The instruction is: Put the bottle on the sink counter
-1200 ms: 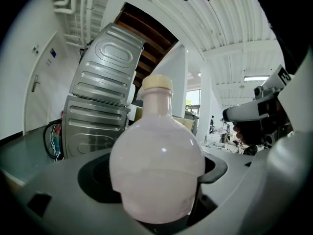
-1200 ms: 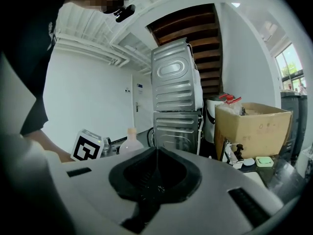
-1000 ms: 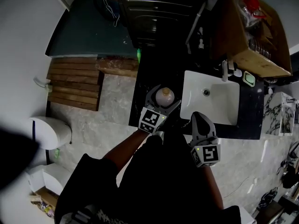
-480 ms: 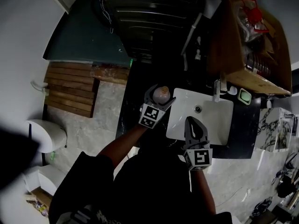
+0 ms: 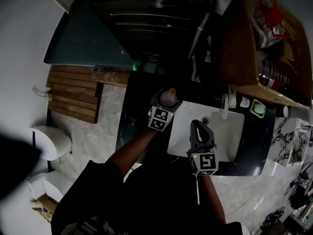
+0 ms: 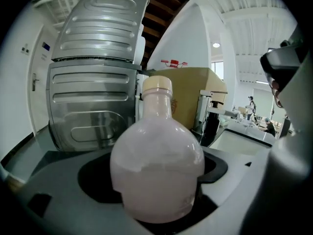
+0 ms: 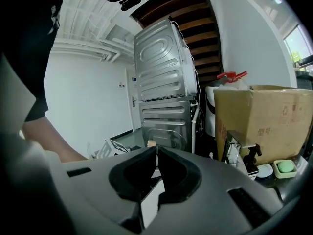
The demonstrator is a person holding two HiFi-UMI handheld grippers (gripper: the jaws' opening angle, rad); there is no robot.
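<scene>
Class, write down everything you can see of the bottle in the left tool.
The bottle is round-bellied with a narrow neck and a cream cap. It looks like frosted pale pink glass or plastic. It stands upright, its belly clamped in the left tool between its jaws, over the dark counter left of the white sink. Whether its base touches the counter cannot be told.

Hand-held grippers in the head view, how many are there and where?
2. The left hand-held gripper, shut on the bottle, is at the left edge of the sink. The right hand-held gripper, shut and empty, is over that sink. None seem hidden.
</scene>
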